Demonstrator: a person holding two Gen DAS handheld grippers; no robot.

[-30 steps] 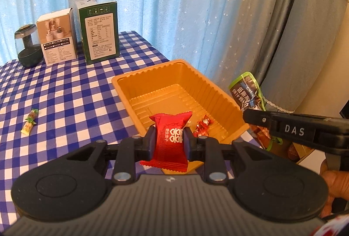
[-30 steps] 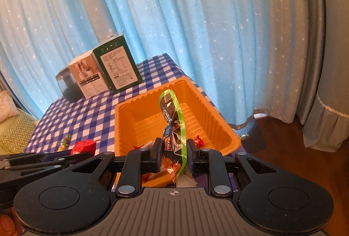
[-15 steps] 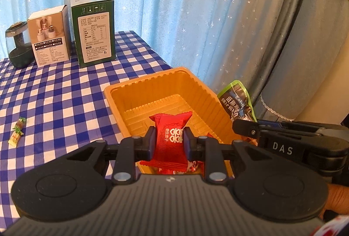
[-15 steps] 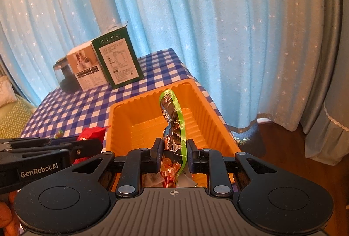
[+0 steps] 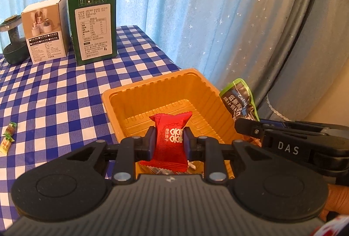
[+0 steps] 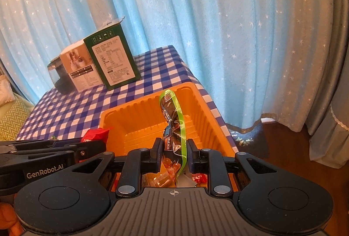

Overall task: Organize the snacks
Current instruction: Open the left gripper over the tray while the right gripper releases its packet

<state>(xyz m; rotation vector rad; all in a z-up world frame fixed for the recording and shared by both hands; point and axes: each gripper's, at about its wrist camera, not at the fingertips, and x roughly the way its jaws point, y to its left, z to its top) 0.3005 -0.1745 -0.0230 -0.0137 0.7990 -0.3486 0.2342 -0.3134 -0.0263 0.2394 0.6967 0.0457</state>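
Your left tool [image 5: 169, 142] is clamped on a red snack packet [image 5: 171, 137]: a small pillow-shaped wrapper with crimped ends, white characters and round emblems printed on its face, held upright with both pads pressing its sides. It hangs over the near part of the orange tray [image 5: 130, 92].

Your right tool [image 6: 174, 154] is closed on a dark snack pouch [image 6: 172, 124] with a bright green border, glossy and crinkled, standing edge-on between the pads so that its top rises well above them. In the left wrist view the same pouch shows its face, with light-blue and white lettering on a dark ground, at the tray's right rim. The pouch too is over the tray.

The tray is a ribbed, shiny plastic tub with a rolled rim, set near the table [image 5: 54, 92] edge on a blue and white checked cloth. Under your tools a few small wrapped sweets [image 6: 199, 178] lie on its floor, one in red foil. One small green-and-yellow candy [image 5: 8, 136] lies on the cloth, well to the left of the tray. At the back of the table stand a green box [image 5: 93, 26], a white box [image 5: 44, 31] touching it, and a dark jar [image 5: 13, 41] just beside them.
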